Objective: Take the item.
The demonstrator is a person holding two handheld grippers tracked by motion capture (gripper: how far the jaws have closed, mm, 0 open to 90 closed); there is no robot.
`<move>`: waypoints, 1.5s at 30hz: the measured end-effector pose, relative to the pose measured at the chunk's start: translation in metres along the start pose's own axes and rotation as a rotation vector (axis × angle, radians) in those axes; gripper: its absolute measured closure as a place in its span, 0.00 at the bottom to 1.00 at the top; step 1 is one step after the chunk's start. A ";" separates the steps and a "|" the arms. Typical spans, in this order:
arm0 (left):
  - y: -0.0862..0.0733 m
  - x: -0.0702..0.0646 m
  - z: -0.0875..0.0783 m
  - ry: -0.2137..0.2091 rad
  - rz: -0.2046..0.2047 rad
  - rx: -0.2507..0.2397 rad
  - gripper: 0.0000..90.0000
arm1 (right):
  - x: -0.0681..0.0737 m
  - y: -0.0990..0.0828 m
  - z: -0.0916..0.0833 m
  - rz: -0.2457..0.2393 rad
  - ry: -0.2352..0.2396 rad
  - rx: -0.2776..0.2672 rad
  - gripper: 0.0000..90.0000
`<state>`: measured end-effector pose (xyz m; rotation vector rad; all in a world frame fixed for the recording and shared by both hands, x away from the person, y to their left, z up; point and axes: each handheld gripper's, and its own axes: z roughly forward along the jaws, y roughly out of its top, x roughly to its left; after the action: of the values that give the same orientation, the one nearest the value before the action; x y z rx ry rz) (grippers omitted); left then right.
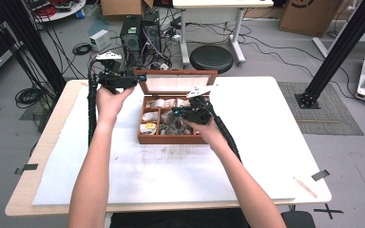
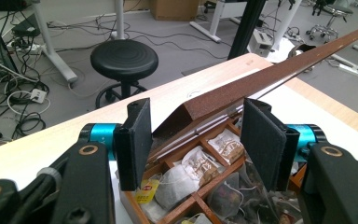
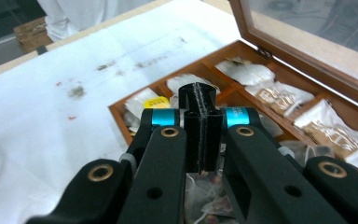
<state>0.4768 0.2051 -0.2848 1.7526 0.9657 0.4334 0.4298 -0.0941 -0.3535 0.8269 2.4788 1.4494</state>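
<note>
While both hands work at the box, this is how things stand:

Right gripper (image 3: pixel 200 135): jaws pressed flat together. A thin bit may sit pinched at their lower end, too small to tell. It hangs over the front compartments.

Right gripper, from above (image 1: pixel 188 113): over the right half of the box, hand coming in from below right.

Left gripper (image 2: pixel 196 140): jaws part open with a clear gap. The lid's corner stands in that gap; whether either pad touches it I cannot tell.

Left gripper, from above (image 1: pixel 129 80): at the lid's upper left corner, held level, cable trailing down the left side.

Lid (image 1: pixel 180 81): raised, standing up from the back edge of the box, brown frame around a pale pane.

Lid, seen along the left jaws (image 2: pixel 261 79): its brown edge runs slanting up to the right, away from the jaws.

Box (image 1: pixel 171 139): wooden, open, split into compartments, near the middle of the sheet toward the far side.

Tea bags (image 2: pixel 200 163): pale sachets lying in the compartments, one with a yellow tag (image 2: pixel 145 190) at the near corner.

Clear pouch (image 2: pixel 242 196): lying in a front compartment, dark bits inside.

Sheet (image 1: pixel 256 156): white, stained in front of the box, covering most of the table.

Table (image 1: pixel 52 137): pale wood rim showing at the left.

Stool (image 2: pixel 124 59): black, round, on the floor beyond the table.
</note>
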 end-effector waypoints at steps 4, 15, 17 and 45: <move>0.000 0.000 0.000 0.001 -0.002 -0.002 0.49 | 0.010 0.003 -0.004 -0.019 0.020 -0.016 1.00; 0.000 0.000 0.000 0.003 0.003 0.001 0.49 | 0.035 0.009 -0.014 -0.065 0.085 -0.052 1.00; 0.001 0.000 0.000 0.003 0.004 0.002 0.49 | 0.041 0.009 -0.017 -0.084 0.100 -0.059 1.00; 0.001 -0.001 0.000 0.005 0.001 0.001 0.48 | 0.086 0.003 -0.028 -0.145 0.274 -0.100 1.00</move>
<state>0.4769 0.2041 -0.2840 1.7541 0.9687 0.4388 0.3476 -0.0685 -0.3246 0.4455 2.5653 1.7167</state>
